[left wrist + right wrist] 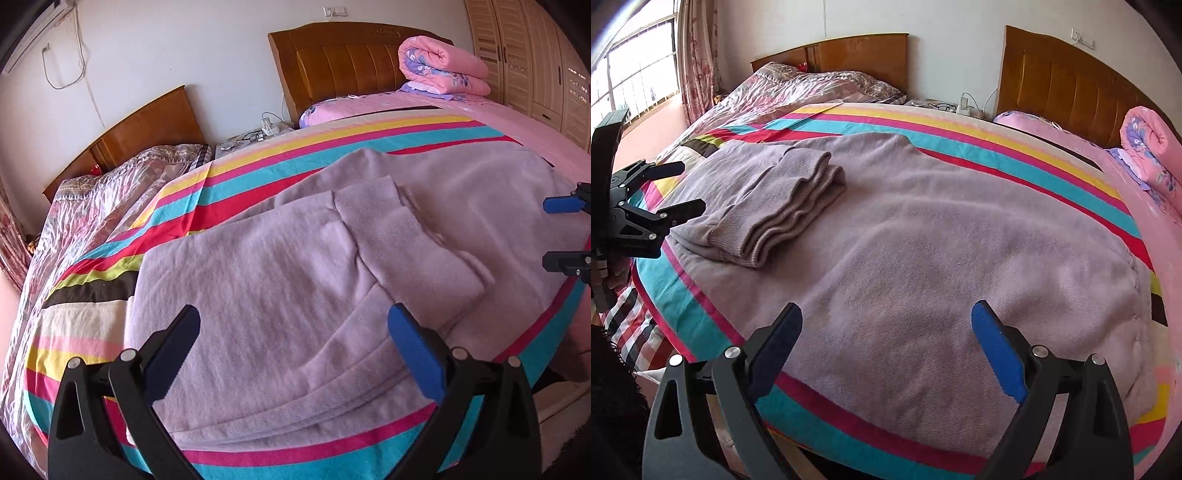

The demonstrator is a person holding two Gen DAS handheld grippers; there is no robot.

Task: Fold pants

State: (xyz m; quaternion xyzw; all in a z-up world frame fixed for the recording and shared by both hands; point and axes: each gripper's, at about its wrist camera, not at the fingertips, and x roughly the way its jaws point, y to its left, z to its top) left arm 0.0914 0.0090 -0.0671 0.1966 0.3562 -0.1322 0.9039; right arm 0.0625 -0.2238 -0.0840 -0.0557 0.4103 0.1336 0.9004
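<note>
Left wrist view: a bed [535, 122] under a pink sheet fills the far right, with a striped sheet [258, 166] in yellow, magenta, teal and red spread across its near part. On that striped sheet lie the lilac pants [258, 280], flat and already doubled over, reaching from the near edge toward the middle of the bed. Their ribbed cuffs [406, 243] are folded back and rest on top of the fabric, right of centre in this view and at the far left in the right wrist view [786, 203]. A second bed [122, 177] with a shiny patterned cover stands at the left, just beside the first. A rolled pink quilt [443, 66] sits at the far right against the wooden headboard [343, 62].

The left tool [293, 326] hovers over the near edge of the pants, its jaws spread wide with nothing between them. The right tool [886, 321] is likewise spread wide and empty above the pants' broad end; from the left wrist view it shows at the right edge [569, 232], jaws apart.
</note>
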